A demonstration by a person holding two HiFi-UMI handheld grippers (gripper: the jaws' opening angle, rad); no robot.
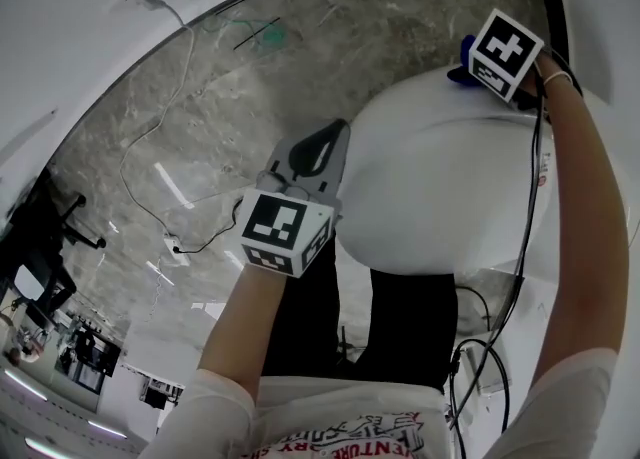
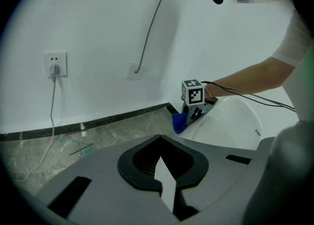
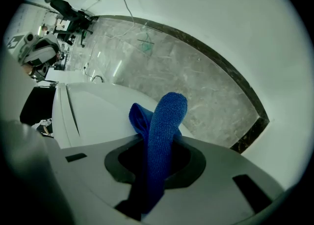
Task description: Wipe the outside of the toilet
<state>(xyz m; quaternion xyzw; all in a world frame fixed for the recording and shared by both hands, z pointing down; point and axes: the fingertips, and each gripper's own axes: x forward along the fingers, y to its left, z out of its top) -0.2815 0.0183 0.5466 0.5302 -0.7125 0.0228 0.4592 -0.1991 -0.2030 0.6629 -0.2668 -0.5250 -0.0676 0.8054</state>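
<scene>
A grey marble-patterned floor (image 1: 300,67) meets the white wall at a dark skirting. A white toilet (image 1: 440,177) stands on it. A thin white cable (image 1: 124,169) trails to a small white plug block (image 1: 176,249), and a green scrap (image 1: 270,39) lies near the wall.

One toilet (image 1: 440,187) out there, just the one. Two grippers: left gripper (image 1: 322,147), right gripper (image 1: 468,65). Two marker cubes, one apiece: left cube (image 1: 285,232), right cube (image 1: 507,52). One blue cloth (image 3: 164,136), a single piece. On the wall, one socket (image 2: 55,64), one plug (image 2: 54,72) in it. Two forearms: left forearm (image 1: 240,322), right forearm (image 1: 585,217).
</scene>
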